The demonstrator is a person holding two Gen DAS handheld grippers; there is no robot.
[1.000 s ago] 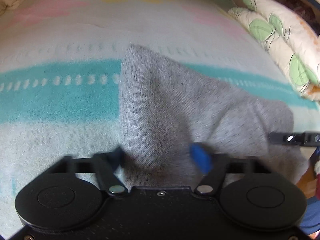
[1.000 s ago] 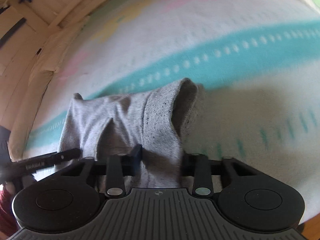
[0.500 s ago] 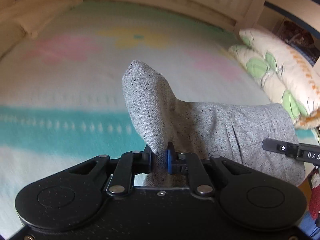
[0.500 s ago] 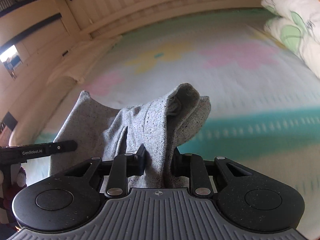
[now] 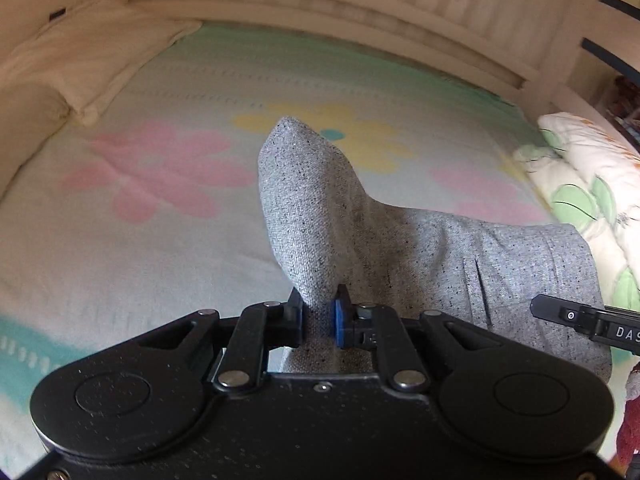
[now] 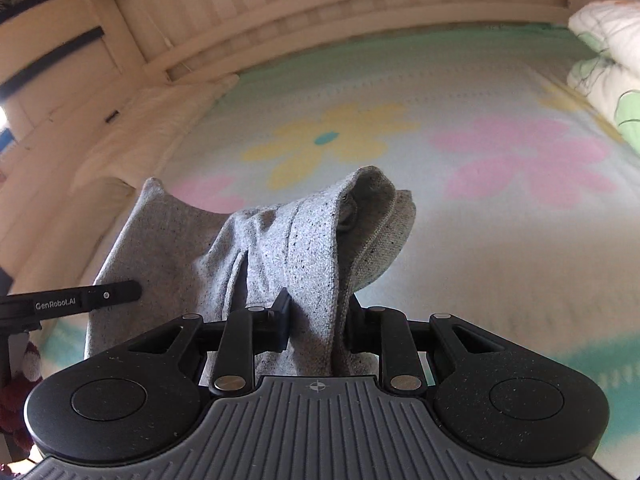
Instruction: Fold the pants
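Above the flowered blanket (image 5: 168, 240) that covers the bed, the grey speckled pants (image 5: 316, 208) hang lifted between the two tools, one edge pinched at each end. The left gripper (image 5: 319, 320) is clamped on a rounded fold of the cloth, its blue pad pressed against the fabric; the right gripper (image 6: 318, 320) is clamped on a thicker bunch with a stitched hem or band curling open above its jaws. From the left view the cloth runs off toward the other tool's finger tip, so the piece is stretched between the two grips, in front of the blanket's yellow flower (image 6: 332, 140). A leaf-printed pillow (image 5: 592, 184) lies at the blanket's right side and a wooden slatted bed frame (image 6: 360, 12) stands behind it. As a judgement, the fold is in hand: the grasped edge is raised but not yet laid over, and flattening and any further folds remain.
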